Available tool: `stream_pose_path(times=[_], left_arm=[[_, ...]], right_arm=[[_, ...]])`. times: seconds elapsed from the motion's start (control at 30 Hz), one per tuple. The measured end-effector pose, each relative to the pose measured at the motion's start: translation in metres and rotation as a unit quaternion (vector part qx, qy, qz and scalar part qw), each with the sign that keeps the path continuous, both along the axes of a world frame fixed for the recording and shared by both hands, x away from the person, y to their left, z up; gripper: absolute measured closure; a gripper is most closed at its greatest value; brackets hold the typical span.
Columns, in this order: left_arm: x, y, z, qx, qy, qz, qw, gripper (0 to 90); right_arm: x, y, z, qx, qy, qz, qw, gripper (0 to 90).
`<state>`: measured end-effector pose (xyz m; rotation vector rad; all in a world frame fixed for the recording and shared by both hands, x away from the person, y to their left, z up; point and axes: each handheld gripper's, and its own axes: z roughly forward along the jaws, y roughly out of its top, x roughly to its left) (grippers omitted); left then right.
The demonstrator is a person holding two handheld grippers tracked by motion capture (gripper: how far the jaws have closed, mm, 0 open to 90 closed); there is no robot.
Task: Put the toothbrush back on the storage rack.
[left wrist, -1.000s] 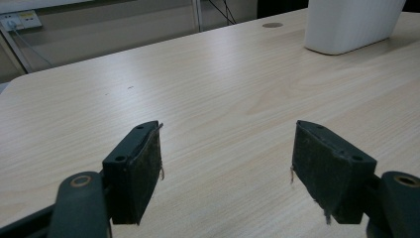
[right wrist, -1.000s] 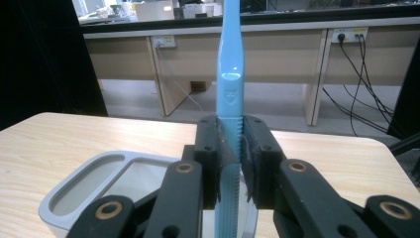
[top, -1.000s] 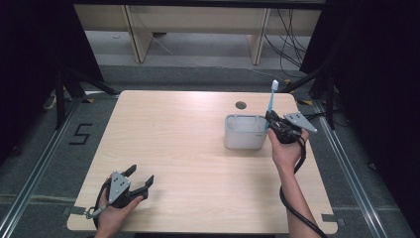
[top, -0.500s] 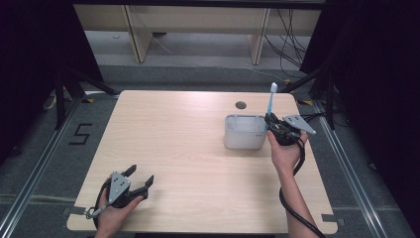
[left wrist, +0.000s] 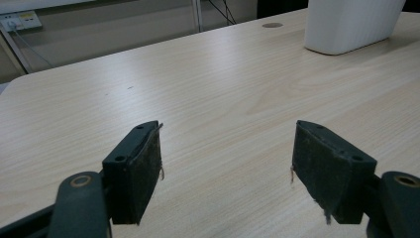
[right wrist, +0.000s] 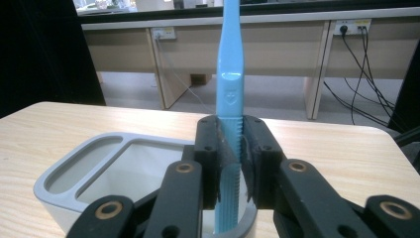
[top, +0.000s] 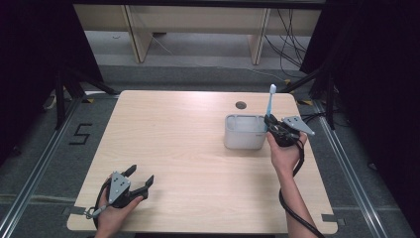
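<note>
A light blue toothbrush point(right wrist: 231, 59) stands upright with my right gripper point(right wrist: 230, 130) shut on its ribbed handle. Its lower end dips into the larger compartment of a white two-compartment holder point(right wrist: 74, 174). In the high view the toothbrush point(top: 271, 100) rises at the holder's point(top: 242, 138) right end, where my right gripper point(top: 269, 121) sits at the rim. My left gripper point(top: 141, 174) rests near the table's front left, open, with nothing between its fingers point(left wrist: 136, 173). The holder point(left wrist: 346, 25) stands far ahead of it.
A round cable hole point(top: 241, 105) lies in the wooden tabletop point(top: 188, 134) behind the holder. Bare wood spans the table between the two grippers. The right gripper's cable point(top: 292, 203) trails along the forearm to the front edge.
My right gripper has shifted slightly left and down toward the holder with the toothbrush in it. The left gripper has stayed where it was.
</note>
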<state>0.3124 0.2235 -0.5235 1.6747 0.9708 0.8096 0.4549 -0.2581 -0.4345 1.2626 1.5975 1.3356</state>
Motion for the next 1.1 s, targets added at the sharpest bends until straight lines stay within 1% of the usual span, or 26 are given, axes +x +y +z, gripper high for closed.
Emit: stream_pose_path(times=[0.07, 0.1, 0.13, 0.17, 0.2, 0.27, 0.33, 0.37, 0.43, 0.5, 0.53, 0.57, 0.63, 0.67, 0.73, 0.8, 0.83, 0.87, 0.93, 1.1], left_arm=[[0.000, 0.000, 0.000, 0.000, 0.000, 0.000, 1.0000, 27.0], [0.000, 0.000, 0.000, 0.000, 0.000, 0.000, 1.0000, 27.0], [0.000, 0.000, 0.000, 0.000, 0.000, 0.000, 1.0000, 27.0], [0.000, 0.000, 0.000, -0.001, 0.000, 0.001, 1.0000, 27.0], [0.000, 0.000, 0.000, 0.000, 0.000, 0.001, 1.0000, 27.0], [0.000, 0.000, 0.000, 0.001, 0.001, 0.000, 1.0000, 27.0], [0.000, 0.000, 0.000, 0.000, 0.001, 0.001, 1.0000, 27.1], [0.000, 0.000, 0.000, 0.000, 0.001, 0.001, 1.0000, 27.0], [0.000, 0.000, 0.000, 0.000, 0.001, 0.001, 1.0000, 27.1], [0.000, 0.000, 0.000, 0.001, 0.001, 0.001, 1.0000, 27.1], [0.000, 0.000, 0.000, 0.001, 0.001, 0.000, 1.0000, 27.0], [0.000, 0.000, 0.000, 0.001, 0.001, 0.000, 1.0000, 27.1], [0.000, 0.000, 0.000, 0.001, 0.001, 0.001, 1.0000, 27.1], [0.000, 0.000, 0.000, 0.000, 0.001, 0.001, 1.0000, 27.1], [0.000, 0.000, 0.000, 0.000, 0.001, 0.001, 1.0000, 27.1], [0.000, 0.000, 0.000, 0.001, 0.001, 0.001, 1.0000, 27.1], [0.000, 0.000, 0.000, 0.002, 0.001, 0.001, 1.0000, 27.1], [0.000, 0.000, 0.000, 0.001, 0.001, 0.001, 1.0000, 27.1], [0.000, 0.000, 0.000, 0.001, 0.002, 0.001, 1.0000, 27.1], [0.000, 0.000, 0.000, 0.001, 0.001, 0.001, 1.0000, 27.1]], right_arm=[[0.000, 0.000, -0.002, 0.003, -0.001, 0.001, 1.0000, 78.6], [-0.001, 0.001, -0.002, 0.008, 0.005, -0.001, 1.0000, 78.6], [0.000, 0.000, -0.003, 0.000, 0.003, 0.000, 1.0000, 78.6], [0.000, 0.000, -0.004, 0.004, 0.003, 0.005, 1.0000, 78.6], [-0.001, 0.001, -0.005, 0.001, 0.005, -0.001, 1.0000, 78.6], [-0.001, 0.001, -0.006, 0.004, 0.009, -0.001, 0.9999, 78.6], [-0.001, 0.001, -0.007, 0.001, 0.002, -0.002, 1.0000, 78.6], [-0.002, 0.001, -0.007, -0.003, 0.008, -0.004, 1.0000, 78.6], [-0.001, 0.001, -0.008, -0.001, 0.003, -0.001, 1.0000, 78.6], [-0.001, 0.001, -0.008, -0.002, 0.003, -0.001, 1.0000, 78.6], [-0.003, 0.002, -0.008, 0.009, 0.011, -0.003, 0.9999, 78.6], [-0.003, 0.002, -0.008, 0.009, 0.011, -0.003, 0.9999, 78.6], [-0.002, 0.001, -0.009, -0.001, 0.008, 0.001, 1.0000, 78.6], [-0.002, 0.001, -0.009, -0.002, 0.006, -0.003, 1.0000, 78.6], [-0.003, 0.001, -0.010, 0.002, 0.012, 0.004, 0.9999, 78.6], [-0.002, 0.000, -0.010, -0.004, 0.010, 0.003, 0.9999, 78.6], [-0.003, 0.000, -0.010, -0.011, 0.008, 0.000, 0.9999, 78.6], [-0.004, 0.001, -0.011, 0.001, 0.009, -0.005, 0.9999, 78.6], [-0.003, 0.000, -0.011, -0.008, 0.009, -0.001, 0.9999, 78.5], [-0.003, 0.000, -0.012, -0.005, 0.008, 0.002, 1.0000, 78.5]])
